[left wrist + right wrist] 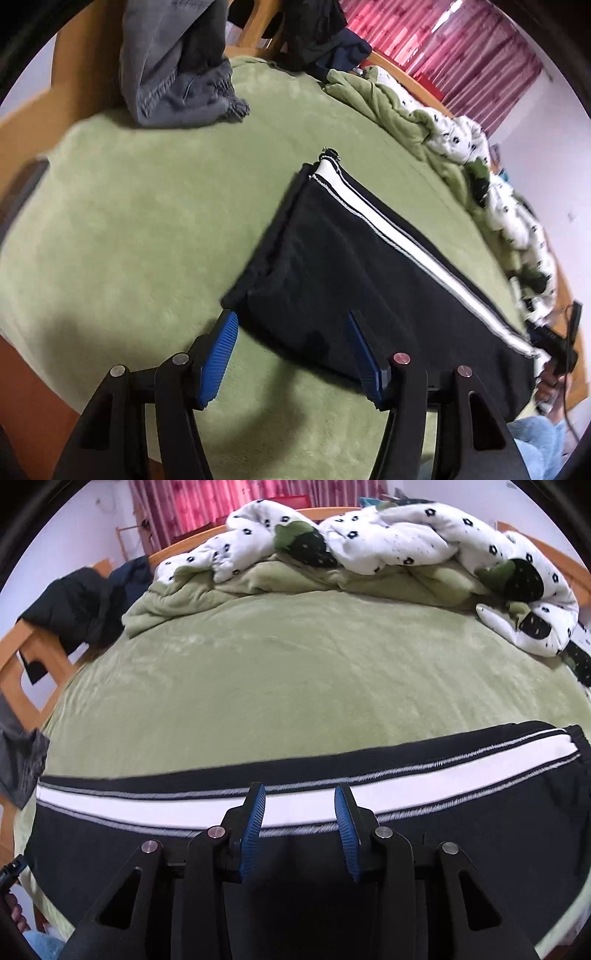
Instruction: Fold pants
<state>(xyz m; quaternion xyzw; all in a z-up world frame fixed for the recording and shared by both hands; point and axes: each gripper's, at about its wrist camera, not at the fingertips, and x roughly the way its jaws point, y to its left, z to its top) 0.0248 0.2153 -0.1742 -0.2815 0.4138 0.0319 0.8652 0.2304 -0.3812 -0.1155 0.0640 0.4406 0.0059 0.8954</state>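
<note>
Black pants (pixel 351 280) with a white side stripe lie flat, folded lengthwise, on the green bed cover (pixel 129 221). My left gripper (pixel 291 317) is open just above the near corner of the pants' end, holding nothing. In the right wrist view the pants (pixel 295 849) stretch across the near edge of the bed, stripe (pixel 147 805) on the far side. My right gripper (pixel 300 794) is open over the middle of the pants, fingertips above the stripe, holding nothing.
Grey jeans (pixel 177 66) hang over the wooden bed frame at the far end. A rumpled white flowered quilt (pixel 369 539) and green blanket (pixel 221 587) lie along the far side. Dark clothes (pixel 74 602) drape over the frame corner. Red curtains (pixel 461 44) hang behind.
</note>
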